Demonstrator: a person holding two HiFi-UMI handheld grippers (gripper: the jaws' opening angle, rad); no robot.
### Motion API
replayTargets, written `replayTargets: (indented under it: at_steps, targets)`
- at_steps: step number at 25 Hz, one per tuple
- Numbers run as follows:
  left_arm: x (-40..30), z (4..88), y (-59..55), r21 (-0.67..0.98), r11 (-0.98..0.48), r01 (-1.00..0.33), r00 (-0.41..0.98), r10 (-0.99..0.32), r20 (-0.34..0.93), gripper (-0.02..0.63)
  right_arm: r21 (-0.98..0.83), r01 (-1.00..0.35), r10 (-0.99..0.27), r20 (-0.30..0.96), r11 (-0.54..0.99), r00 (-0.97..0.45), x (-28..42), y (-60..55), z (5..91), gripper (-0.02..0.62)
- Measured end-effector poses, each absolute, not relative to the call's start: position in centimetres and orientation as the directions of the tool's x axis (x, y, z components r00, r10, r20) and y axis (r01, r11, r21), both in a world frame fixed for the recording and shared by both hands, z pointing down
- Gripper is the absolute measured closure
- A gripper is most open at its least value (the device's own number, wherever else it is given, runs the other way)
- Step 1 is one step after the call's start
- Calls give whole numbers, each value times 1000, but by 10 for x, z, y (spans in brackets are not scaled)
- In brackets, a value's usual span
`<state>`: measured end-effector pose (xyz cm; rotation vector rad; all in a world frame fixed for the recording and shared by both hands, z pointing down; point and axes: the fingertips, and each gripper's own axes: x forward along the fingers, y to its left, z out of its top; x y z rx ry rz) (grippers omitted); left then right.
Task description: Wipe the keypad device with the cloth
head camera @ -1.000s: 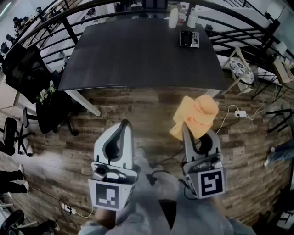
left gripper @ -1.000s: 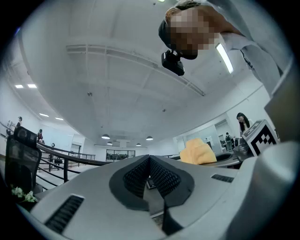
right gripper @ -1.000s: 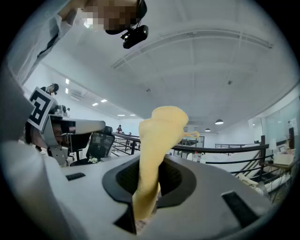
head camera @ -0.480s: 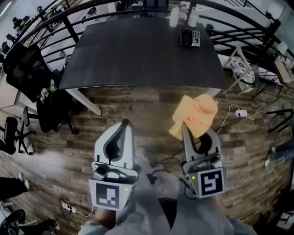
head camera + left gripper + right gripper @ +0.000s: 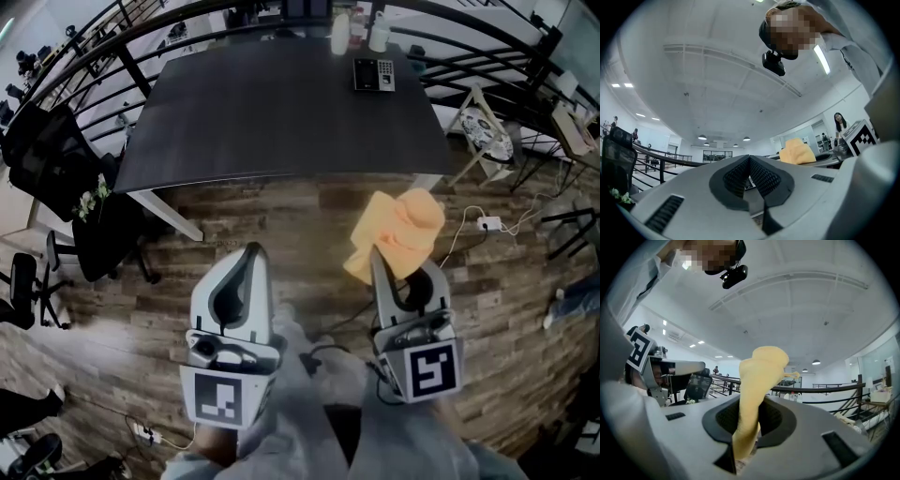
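Observation:
The keypad device (image 5: 373, 74) lies flat at the far right end of the dark table (image 5: 281, 122), next to two pale bottles (image 5: 339, 36). Both grippers are held up over the wooden floor, well short of the table. My right gripper (image 5: 382, 261) is shut on an orange cloth (image 5: 398, 230), which bunches up above its tips; in the right gripper view the cloth (image 5: 759, 376) rises from between the jaws of the right gripper (image 5: 749, 427). My left gripper (image 5: 251, 258) is shut with nothing in it, and the left gripper view shows the left gripper (image 5: 750, 164) with its pads meeting.
Black office chairs (image 5: 42, 141) stand left of the table. A small round stool (image 5: 487, 136) and a white power strip (image 5: 487, 223) with its cable sit on the floor at the right. Dark railings (image 5: 487, 56) curve behind the table.
The head view has shifted a little, so the table and keypad sit slightly higher and further left in frame. Both grippers stay as they were, cloth still held.

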<state>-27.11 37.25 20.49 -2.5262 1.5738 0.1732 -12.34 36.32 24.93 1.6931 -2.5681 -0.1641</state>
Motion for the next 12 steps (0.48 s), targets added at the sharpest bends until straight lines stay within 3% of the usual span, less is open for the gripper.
replayTargets:
  at_steps: [12]
  targets:
    - [-230,201,382,-86,-494,-865,501,-842,-201,594,119,-941,-947,-20,315,-320,-78,383,249,526]
